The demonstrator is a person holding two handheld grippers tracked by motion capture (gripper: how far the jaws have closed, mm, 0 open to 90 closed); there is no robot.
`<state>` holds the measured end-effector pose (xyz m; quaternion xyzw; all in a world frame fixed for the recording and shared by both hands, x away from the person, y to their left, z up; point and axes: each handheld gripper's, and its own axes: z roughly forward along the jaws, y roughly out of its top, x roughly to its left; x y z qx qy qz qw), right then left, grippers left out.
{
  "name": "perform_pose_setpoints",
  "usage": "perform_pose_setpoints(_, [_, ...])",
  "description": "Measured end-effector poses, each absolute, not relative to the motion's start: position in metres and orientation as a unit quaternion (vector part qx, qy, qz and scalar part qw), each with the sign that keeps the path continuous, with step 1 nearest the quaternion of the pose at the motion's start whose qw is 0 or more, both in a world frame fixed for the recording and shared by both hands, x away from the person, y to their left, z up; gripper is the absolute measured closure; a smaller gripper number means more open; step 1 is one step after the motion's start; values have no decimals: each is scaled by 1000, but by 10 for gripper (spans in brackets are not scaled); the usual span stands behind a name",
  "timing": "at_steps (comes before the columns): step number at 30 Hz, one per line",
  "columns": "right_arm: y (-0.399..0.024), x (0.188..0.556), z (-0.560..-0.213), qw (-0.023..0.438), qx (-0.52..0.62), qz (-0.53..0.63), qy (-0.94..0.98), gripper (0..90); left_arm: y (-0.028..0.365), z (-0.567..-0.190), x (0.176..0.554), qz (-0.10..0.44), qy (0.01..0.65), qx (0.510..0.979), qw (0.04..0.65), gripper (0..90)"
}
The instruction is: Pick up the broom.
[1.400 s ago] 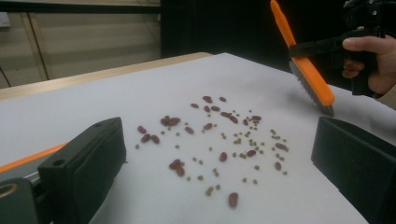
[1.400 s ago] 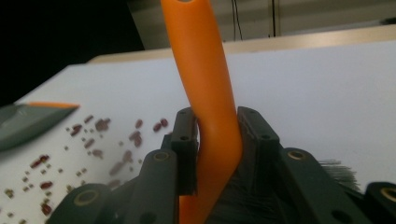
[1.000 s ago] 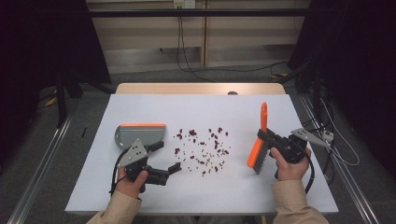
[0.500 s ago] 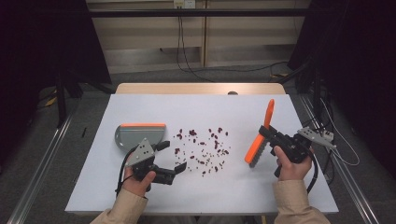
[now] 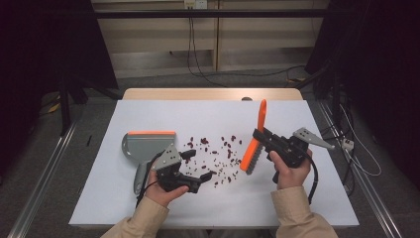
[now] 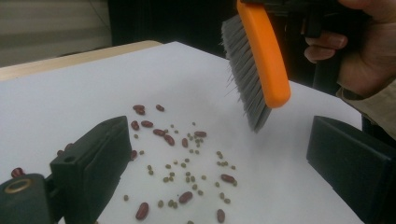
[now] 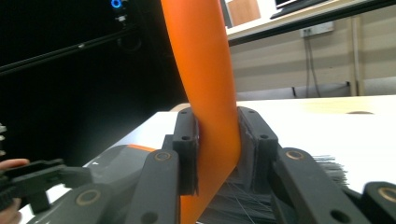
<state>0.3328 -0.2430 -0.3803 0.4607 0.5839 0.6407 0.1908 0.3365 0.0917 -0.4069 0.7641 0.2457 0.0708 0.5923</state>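
No brand, label or writing can be read on anything here. A white tabletop [image 5: 297, 198] with a pale wooden strip along its far edge carries a scatter of small red beans [image 5: 218, 153] and tiny green ones at its middle. The right claw [image 5: 258, 136] is clenched on the orange handle of a brush [image 5: 253, 148], gripped partway along its length; the brush hangs tilted above the tabletop just right of the beans, grey bristles down and facing them. The left claw [image 5: 198, 166] is released, its jaws wide and having just been closing a little, with nothing pressed between them; it sits low at the near left edge of the scatter, some beans in the gap in the left gripper view. A grey dustpan [image 5: 143, 146] with an orange lip lies flat just behind that claw. Bare white surface stretches along the near, left and right margins. Around the tabletop are grey floor, dark curtains and trailing cables.
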Motion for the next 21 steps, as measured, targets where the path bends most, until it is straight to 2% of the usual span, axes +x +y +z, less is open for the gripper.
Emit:
perform_pose_setpoints(9, [-208,344,-372,185,440,646,596,709,74,-406,339,53,240,768,592,115])
perform_pose_setpoints(14, [-187,350,-373,180,427,642,611,708,65,-406,342,40,246,772,584,187])
perform_pose_setpoints(16, [-178,351,-373,181,423,640,616,708,64,-408,343,42,257,774,577,260])
perform_pose_setpoints(18, [-171,352,-373,177,420,639,620,708,64,-409,344,40,261,774,576,292])
perform_pose_setpoints(21, [-162,353,-373,177,415,640,623,708,65,-410,343,54,268,775,570,451])
